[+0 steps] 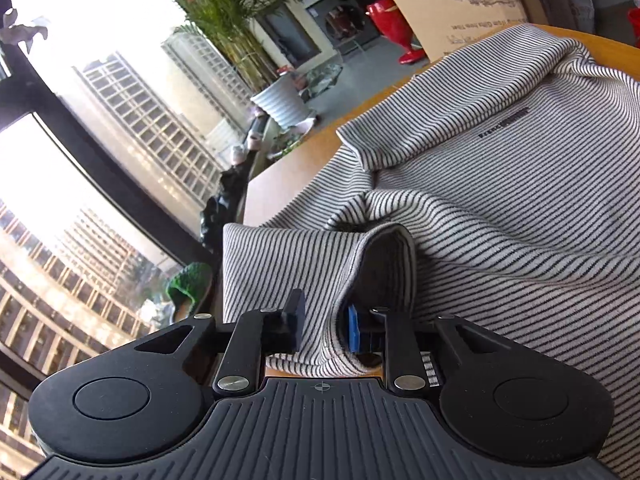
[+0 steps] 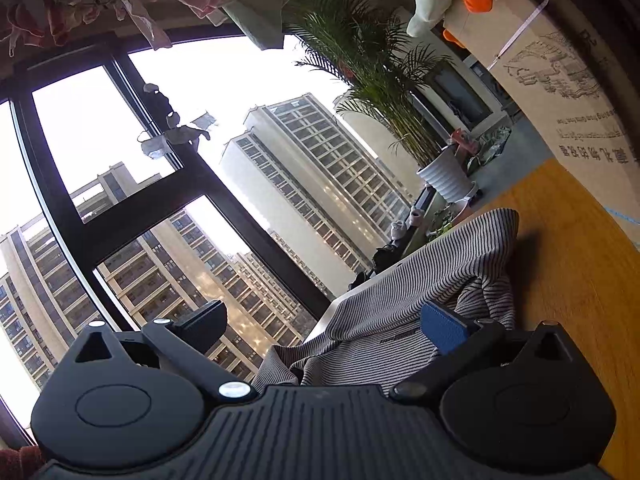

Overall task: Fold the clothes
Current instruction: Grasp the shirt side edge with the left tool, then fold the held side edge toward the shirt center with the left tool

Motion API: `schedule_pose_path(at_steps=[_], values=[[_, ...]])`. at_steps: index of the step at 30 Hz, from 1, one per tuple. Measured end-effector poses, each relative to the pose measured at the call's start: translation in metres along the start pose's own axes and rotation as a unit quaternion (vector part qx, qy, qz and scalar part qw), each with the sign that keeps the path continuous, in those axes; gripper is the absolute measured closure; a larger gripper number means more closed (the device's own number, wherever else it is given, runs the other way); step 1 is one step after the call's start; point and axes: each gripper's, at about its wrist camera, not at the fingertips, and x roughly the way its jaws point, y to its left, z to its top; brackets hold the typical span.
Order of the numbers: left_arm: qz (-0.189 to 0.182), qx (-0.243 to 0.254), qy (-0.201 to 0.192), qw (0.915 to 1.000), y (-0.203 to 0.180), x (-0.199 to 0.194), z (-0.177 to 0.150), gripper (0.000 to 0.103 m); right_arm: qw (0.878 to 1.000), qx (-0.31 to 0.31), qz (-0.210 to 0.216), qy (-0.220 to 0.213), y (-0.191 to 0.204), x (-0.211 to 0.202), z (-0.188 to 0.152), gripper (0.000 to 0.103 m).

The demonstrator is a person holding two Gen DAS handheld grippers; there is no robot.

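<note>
A grey-and-black striped shirt (image 1: 500, 184) lies rumpled on a wooden table (image 1: 280, 188), a small dark label on its chest. My left gripper (image 1: 325, 322) is shut on a folded edge of the shirt, and the cloth bulges up between the black finger and the blue pad (image 1: 353, 330). In the right wrist view the same shirt (image 2: 432, 268) sits bunched near the table's (image 2: 572, 260) window-side edge. My right gripper (image 2: 324, 324) is open, its fingers spread wide, with the shirt beyond them and no cloth pinched.
The table's edge runs close to a large window (image 2: 200, 160). A potted palm in a white ribbed pot (image 1: 282, 102) stands on the floor beyond. A big cardboard box (image 1: 460, 0) and a red stool (image 1: 394, 24) stand behind the table.
</note>
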Motion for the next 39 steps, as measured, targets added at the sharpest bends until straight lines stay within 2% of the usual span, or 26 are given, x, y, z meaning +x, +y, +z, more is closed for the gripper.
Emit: schedule_pose_path(at_steps=[3,8,11,13,14,16,18,21,24,27,32,36,39], values=[[0.003,-0.07,-0.015,0.9974,0.033,0.002,0.026,0.093,1.0,0.002,-0.003,0.005,-0.001,0.001,0.0,0.0],[-0.025,-0.189,-0.075,0.9788,0.092,-0.017,0.073,0.086,1.0,0.013,-0.014,0.011,-0.005,0.003,-0.001,0.0],[-0.02,-0.192,-0.116,0.9744,0.098,-0.033,0.087,0.071,1.0,0.016,-0.014,0.007,-0.006,0.001,-0.001,0.0],[-0.02,-0.179,-0.129,0.9751,0.089,-0.042,0.088,0.043,1.0,0.015,-0.014,0.005,-0.006,0.0,-0.001,0.0],[-0.022,-0.173,-0.134,0.9755,0.083,-0.047,0.088,0.038,1.0,0.015,-0.013,0.004,-0.005,-0.001,-0.001,0.0],[-0.036,-0.163,-0.134,0.9768,0.071,-0.053,0.085,0.018,1.0,0.013,-0.013,0.004,-0.004,-0.001,-0.001,0.0],[-0.056,-0.157,-0.129,0.9777,0.058,-0.055,0.077,0.009,1.0,0.01,-0.014,0.007,-0.003,0.0,-0.002,0.0],[-0.088,-0.158,-0.12,0.976,0.039,-0.065,0.061,0.009,1.0,0.009,-0.016,0.009,-0.002,0.001,-0.002,0.0],[-0.134,-0.178,-0.111,0.9685,0.021,-0.074,0.04,0.008,1.0,0.011,-0.02,0.012,-0.003,0.002,-0.002,0.0],[-0.154,-0.176,-0.105,0.9666,0.004,-0.075,0.025,0.005,0.999,0.01,-0.026,0.02,-0.004,0.005,-0.003,0.0],[-0.091,-0.115,-0.066,0.987,-0.016,-0.058,0.01,0.004,0.998,0.004,-0.04,0.039,-0.003,0.012,-0.007,0.0],[-0.059,-0.093,-0.052,0.9925,-0.021,-0.048,-0.002,0.005,0.998,0.004,-0.041,0.041,-0.005,0.012,-0.007,0.0],[-0.055,-0.09,-0.048,0.9933,-0.022,-0.044,-0.007,0.006,0.998,0.005,-0.04,0.044,-0.005,0.013,-0.007,0.0]])
